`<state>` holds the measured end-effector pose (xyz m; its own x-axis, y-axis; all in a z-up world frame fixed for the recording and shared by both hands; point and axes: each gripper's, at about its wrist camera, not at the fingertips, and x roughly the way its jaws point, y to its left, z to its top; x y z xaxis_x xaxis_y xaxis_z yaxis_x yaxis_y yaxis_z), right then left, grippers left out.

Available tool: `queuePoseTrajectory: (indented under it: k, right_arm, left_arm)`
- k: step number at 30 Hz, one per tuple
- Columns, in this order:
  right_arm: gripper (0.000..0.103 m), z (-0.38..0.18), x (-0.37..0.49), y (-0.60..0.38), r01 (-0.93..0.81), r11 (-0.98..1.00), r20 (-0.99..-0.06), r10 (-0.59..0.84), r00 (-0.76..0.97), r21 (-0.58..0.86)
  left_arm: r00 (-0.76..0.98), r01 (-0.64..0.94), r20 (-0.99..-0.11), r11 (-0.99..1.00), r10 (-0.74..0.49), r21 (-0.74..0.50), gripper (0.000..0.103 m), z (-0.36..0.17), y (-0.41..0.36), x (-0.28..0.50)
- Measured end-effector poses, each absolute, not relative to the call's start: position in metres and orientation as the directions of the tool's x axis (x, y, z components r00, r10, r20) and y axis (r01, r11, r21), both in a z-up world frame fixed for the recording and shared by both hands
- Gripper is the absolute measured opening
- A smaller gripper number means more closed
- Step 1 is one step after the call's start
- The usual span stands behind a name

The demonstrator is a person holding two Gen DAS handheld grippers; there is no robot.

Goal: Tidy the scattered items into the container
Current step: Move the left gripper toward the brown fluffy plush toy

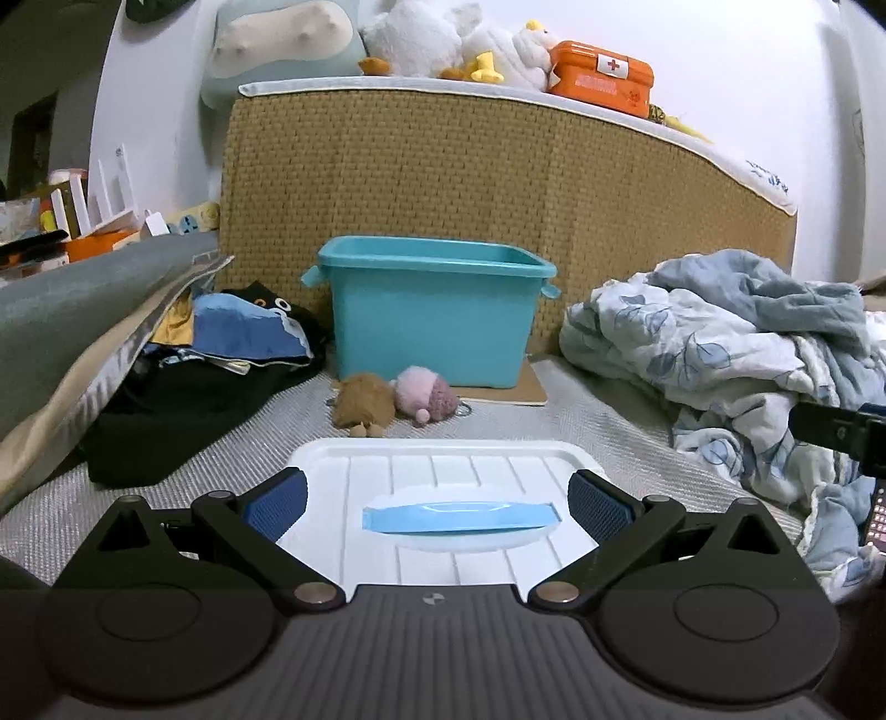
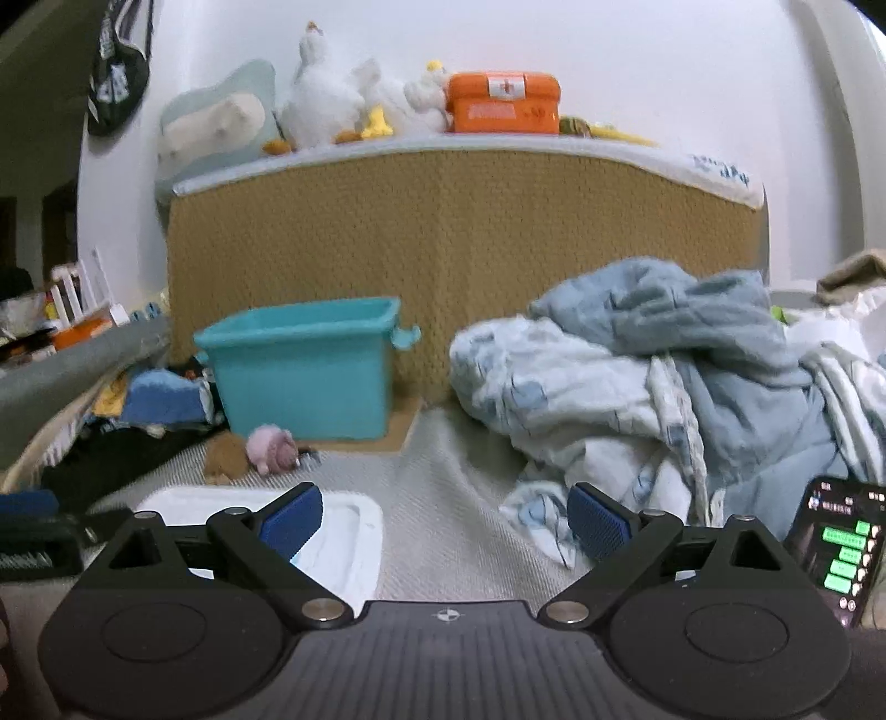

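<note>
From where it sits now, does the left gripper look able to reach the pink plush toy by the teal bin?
Probably yes. The left gripper is open over the white plastic lid, and only bare woven mat lies between that and the pink plush toy; the brown plush toy sits beside it, not in front.

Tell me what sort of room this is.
Most likely a bedroom: a rumpled blue quilt on a woven mat, plush toys up on a mattress stood on edge, and folded clothes beside a teal bin.

The left gripper (image 1: 437, 507) and right gripper (image 2: 446, 520) both sit low and level, pointing forward, each with its 2 blue-padded fingers spread wide, gripping nothing.
</note>
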<state>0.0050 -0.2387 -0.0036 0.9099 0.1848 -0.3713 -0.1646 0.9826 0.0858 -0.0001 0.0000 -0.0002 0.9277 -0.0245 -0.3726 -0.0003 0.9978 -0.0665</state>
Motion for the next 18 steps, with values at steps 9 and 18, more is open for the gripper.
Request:
queuePoseTrajectory:
  k: [9, 18]
  right_arm:
    - [0.097, 0.002, 0.005, -0.239, -0.201, 0.978, -0.315, 0.209, 0.926, 0.057]
    - [0.097, 0.002, 0.01, -0.228, -0.237, 0.969, -0.307, 0.245, 0.919, 0.063]
  left_arm:
    - [0.925, 0.008, -0.378, 0.999, -0.02, -0.032, 0.103, -0.004, -0.001, 0.001]
    - [0.923, -0.009, -0.385, 0.999, -0.01, -0.047, 0.103, -0.005, -0.002, 0.005]
